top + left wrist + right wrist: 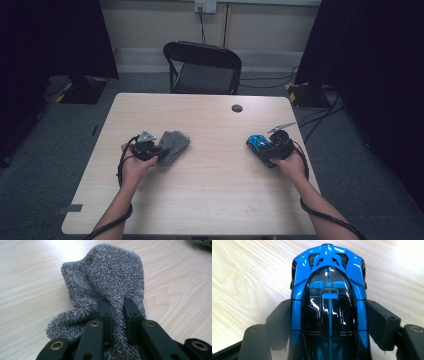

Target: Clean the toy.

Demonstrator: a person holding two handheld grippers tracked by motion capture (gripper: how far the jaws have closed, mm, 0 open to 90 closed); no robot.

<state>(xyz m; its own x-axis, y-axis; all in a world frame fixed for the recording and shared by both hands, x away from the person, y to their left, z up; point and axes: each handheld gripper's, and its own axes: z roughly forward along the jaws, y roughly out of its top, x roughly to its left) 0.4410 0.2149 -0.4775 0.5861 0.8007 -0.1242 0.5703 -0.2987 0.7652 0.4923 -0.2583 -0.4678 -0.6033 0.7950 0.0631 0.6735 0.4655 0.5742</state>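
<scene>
A grey fluffy cloth (173, 145) lies bunched on the wooden table (210, 200), left of centre. My left gripper (156, 150) is shut on a fold of that cloth (107, 282), with the black jaws pinching the pile close together (117, 312). To the right, a blue and black toy car (258, 143) sits between the jaws of my right gripper (265, 150). In the right gripper view the car (328, 290) points away from the camera and both pads (280, 322) press on its sides. It is just above or on the table.
A black folding chair (202, 67) stands behind the table's far edge. A small dark round cap (237, 108) sits in the tabletop near the back. Dark curtains flank both sides, and cables run on the floor at the right.
</scene>
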